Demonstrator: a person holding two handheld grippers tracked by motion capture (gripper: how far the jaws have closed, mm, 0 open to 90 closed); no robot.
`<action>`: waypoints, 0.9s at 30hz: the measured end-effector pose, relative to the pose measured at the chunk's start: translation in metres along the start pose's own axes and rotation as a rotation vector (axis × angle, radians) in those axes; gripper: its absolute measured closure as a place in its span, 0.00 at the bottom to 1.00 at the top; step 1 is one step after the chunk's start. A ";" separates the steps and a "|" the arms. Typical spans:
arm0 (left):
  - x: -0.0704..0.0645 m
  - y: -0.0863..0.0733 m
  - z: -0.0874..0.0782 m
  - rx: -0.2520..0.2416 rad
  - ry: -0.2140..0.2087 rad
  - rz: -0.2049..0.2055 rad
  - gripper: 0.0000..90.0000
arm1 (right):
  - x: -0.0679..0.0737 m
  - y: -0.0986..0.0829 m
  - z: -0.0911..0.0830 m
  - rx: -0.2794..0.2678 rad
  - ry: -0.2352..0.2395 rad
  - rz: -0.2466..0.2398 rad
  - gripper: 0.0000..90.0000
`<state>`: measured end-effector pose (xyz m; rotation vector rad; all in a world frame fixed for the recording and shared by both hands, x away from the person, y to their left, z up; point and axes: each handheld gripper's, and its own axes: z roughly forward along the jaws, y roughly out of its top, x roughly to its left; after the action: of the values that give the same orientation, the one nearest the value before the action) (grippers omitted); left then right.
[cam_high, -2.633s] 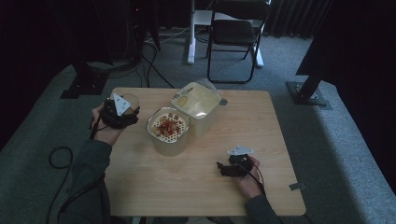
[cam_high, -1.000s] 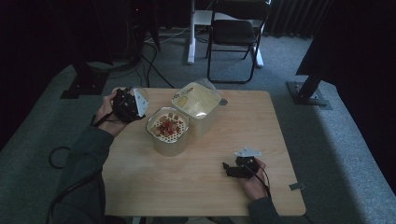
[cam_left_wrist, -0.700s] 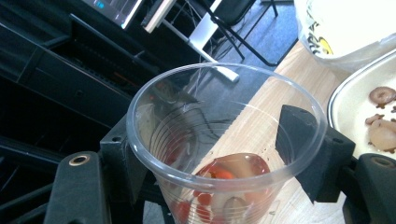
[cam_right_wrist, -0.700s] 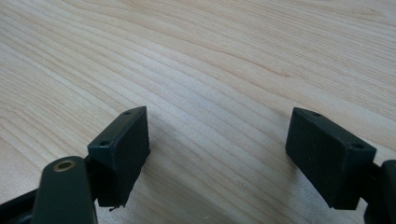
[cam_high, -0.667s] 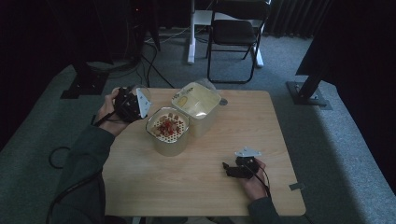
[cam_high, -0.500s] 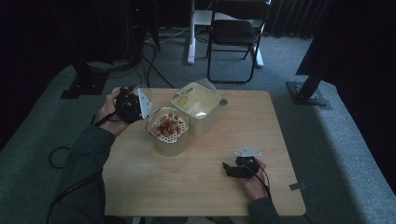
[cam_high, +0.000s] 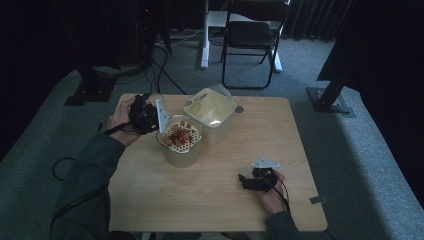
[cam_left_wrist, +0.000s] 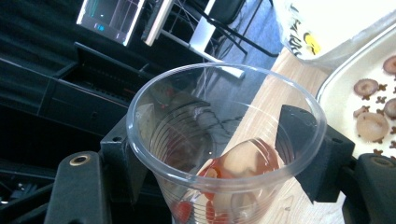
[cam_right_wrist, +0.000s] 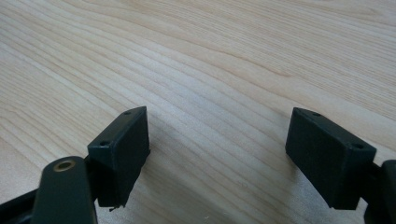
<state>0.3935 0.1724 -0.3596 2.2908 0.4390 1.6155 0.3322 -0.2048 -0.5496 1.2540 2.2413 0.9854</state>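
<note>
From the high view, the left gripper (cam_high: 148, 116) tilts a clear plastic cup (cam_high: 155, 102) beside the perforated bowl (cam_high: 180, 137) at the counter's (cam_high: 280, 130) far left. The left gripper view shows fingers (cam_left_wrist: 299, 140) clamped mid-wall on the cup: light, thin, crushable, so grip gently. The right gripper view shows fingers (cam_right_wrist: 122, 149) apart over bare wood.

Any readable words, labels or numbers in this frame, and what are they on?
None can be read for certain.
Bag: dark print with a yellow mark, cut off and blurred in the left gripper view.
Monitor: lit screen, contents too small to read.
</note>
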 end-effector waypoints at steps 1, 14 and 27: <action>0.000 0.000 0.000 0.003 0.001 0.010 0.33 | 0.000 0.000 0.000 0.000 0.000 0.000 0.23; -0.004 0.002 0.003 0.054 0.003 0.113 0.34 | 0.000 0.000 0.000 0.000 0.000 0.000 0.23; -0.008 0.004 0.010 0.115 0.008 0.219 0.35 | 0.000 0.000 0.000 0.000 0.001 0.000 0.23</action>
<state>0.4004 0.1646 -0.3675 2.4940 0.2981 1.7417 0.3323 -0.2049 -0.5495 1.2539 2.2422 0.9863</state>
